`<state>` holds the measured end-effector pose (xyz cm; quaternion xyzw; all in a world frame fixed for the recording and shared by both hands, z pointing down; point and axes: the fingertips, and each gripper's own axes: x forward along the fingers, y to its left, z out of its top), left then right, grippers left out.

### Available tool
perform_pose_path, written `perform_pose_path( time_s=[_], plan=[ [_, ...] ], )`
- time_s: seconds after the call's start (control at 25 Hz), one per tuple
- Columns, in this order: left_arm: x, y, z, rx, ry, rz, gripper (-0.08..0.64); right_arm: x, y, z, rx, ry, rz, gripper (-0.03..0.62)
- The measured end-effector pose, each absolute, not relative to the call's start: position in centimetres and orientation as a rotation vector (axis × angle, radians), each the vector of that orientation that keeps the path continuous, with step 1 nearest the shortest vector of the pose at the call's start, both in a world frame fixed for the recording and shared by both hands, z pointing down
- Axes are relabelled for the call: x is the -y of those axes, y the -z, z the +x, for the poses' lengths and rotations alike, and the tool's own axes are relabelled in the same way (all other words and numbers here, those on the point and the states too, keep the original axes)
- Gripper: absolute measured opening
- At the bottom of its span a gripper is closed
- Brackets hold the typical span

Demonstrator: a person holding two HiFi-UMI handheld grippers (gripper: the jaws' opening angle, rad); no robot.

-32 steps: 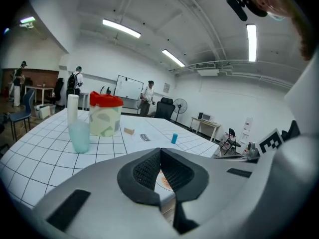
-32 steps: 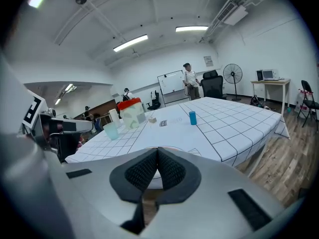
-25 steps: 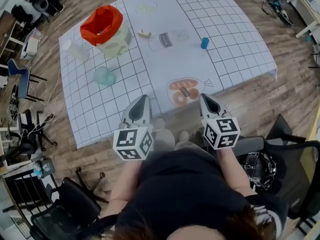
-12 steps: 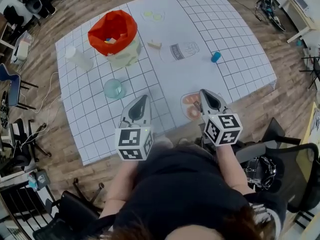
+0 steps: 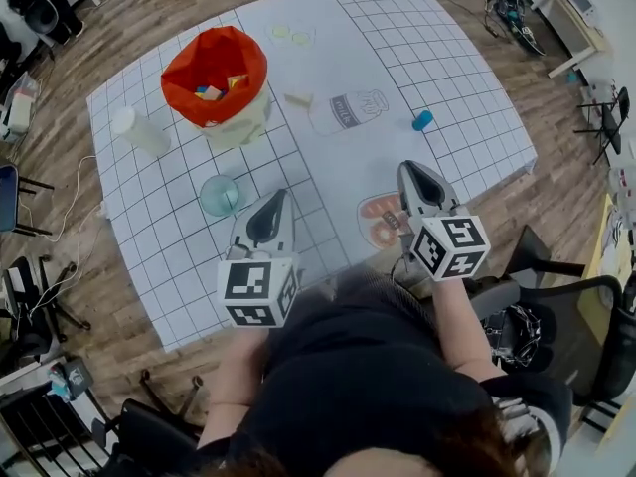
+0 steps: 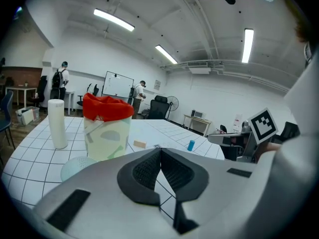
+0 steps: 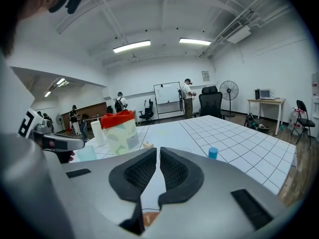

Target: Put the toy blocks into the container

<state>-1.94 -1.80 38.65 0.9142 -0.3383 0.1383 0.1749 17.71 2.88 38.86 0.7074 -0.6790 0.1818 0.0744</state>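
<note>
The container (image 5: 214, 68), a pale tub with a red liner, stands at the far left of the gridded mat and holds several small blocks (image 5: 209, 92). It also shows in the left gripper view (image 6: 107, 128) and the right gripper view (image 7: 119, 133). A tan block (image 5: 297, 99) lies just right of it. A blue cylinder block (image 5: 422, 120) lies farther right (image 7: 213, 153). My left gripper (image 5: 270, 203) is shut and empty over the near part of the mat. My right gripper (image 5: 408, 170) is empty; its jaws are just opening, only a sliver apart.
A white bottle (image 5: 139, 130) stands left of the container. A pale green dome-shaped cup (image 5: 220, 195) sits near my left gripper. Flat pictures of a jar (image 5: 348, 109) and a plate (image 5: 380, 219) are printed on the mat (image 5: 467, 87). Office chairs stand around on the wooden floor.
Both grippers have moved forward from the mat's near edge to over the mat. The head view has shifted, so the container sits lower in the picture.
</note>
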Motion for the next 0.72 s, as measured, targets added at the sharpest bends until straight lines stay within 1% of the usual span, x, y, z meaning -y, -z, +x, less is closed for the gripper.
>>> perform_pose_path(
  time_s=[0.12, 0.28, 0.52, 0.72],
  plan=[
    [2.9, -38.6, -1.2, 0.971, -0.384, 2.587, 0.028, -1.2, -38.7, 19.6, 2.027, -0.497, 2.129, 0.064],
    [3.9, -38.5, 0.2, 0.984, -0.372, 2.566, 0.028, 0.6, -38.8, 22.3, 2.015, -0.467, 2.124, 0.093],
    [6.1, -39.0, 4.0, 1.003, -0.392, 2.567, 0.028, 2.7, -40.1, 26.6, 1.983, -0.462, 2.126, 0.16],
    [7.2, -40.4, 6.8, 0.976, -0.39, 2.548, 0.028, 3.7, -42.3, 30.1, 1.933, -0.467, 2.113, 0.176]
  ],
)
